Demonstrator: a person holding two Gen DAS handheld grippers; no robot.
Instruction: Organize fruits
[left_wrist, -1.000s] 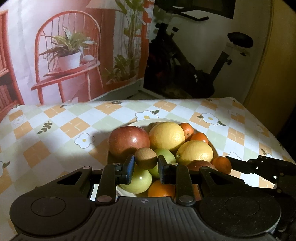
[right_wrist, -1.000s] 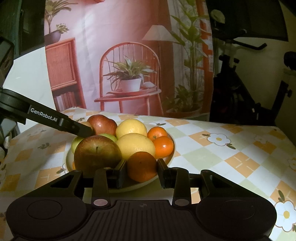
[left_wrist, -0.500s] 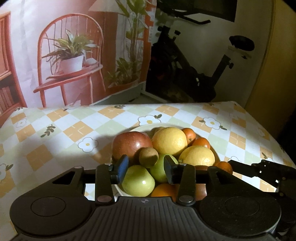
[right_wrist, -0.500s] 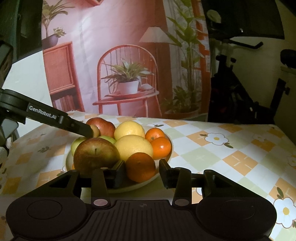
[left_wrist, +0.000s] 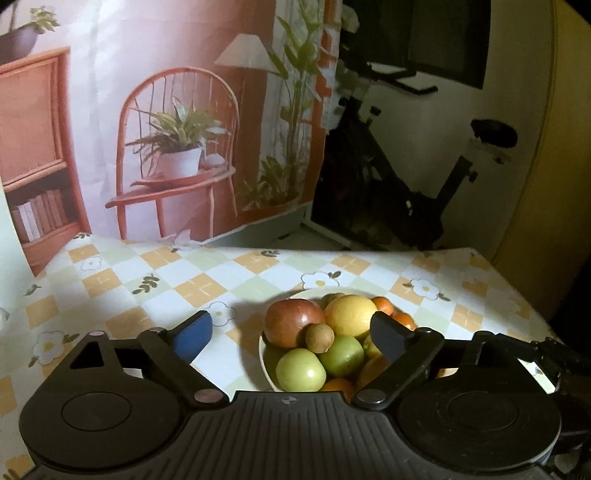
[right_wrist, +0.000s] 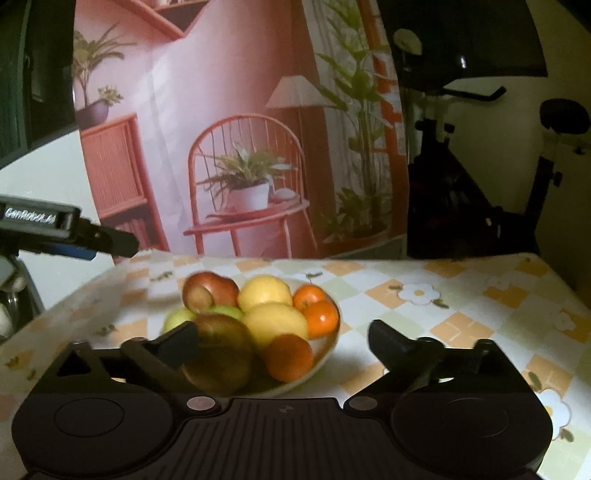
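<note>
From the left wrist view, the checked tablecloth (left_wrist: 155, 284) lies bare from nine to twelve o'clock of the plate (left_wrist: 266, 360), and its far edge meets the printed backdrop (left_wrist: 166, 122); the right-hand table edge falls away at three o'clock. The left gripper (left_wrist: 291, 332) has just been opening and its jaws now stand wide apart, gripping nothing, with the fruit pile showing in the gap between them. On the plate sit a red apple (left_wrist: 293, 322), a small brown kiwi (left_wrist: 320, 337) leaning on it, two green apples (left_wrist: 301, 370), a lemon (left_wrist: 350, 314) and mandarins (left_wrist: 384, 304). From the right wrist view, open cloth stretches from one to four o'clock of the plate, toward the exercise bike (right_wrist: 480, 192). The right gripper (right_wrist: 282, 338) has also just been opening, jaws spread and empty. This view alone shows a dark red-green apple (right_wrist: 221, 358) at the near rim, beside an orange (right_wrist: 290, 357).
</note>
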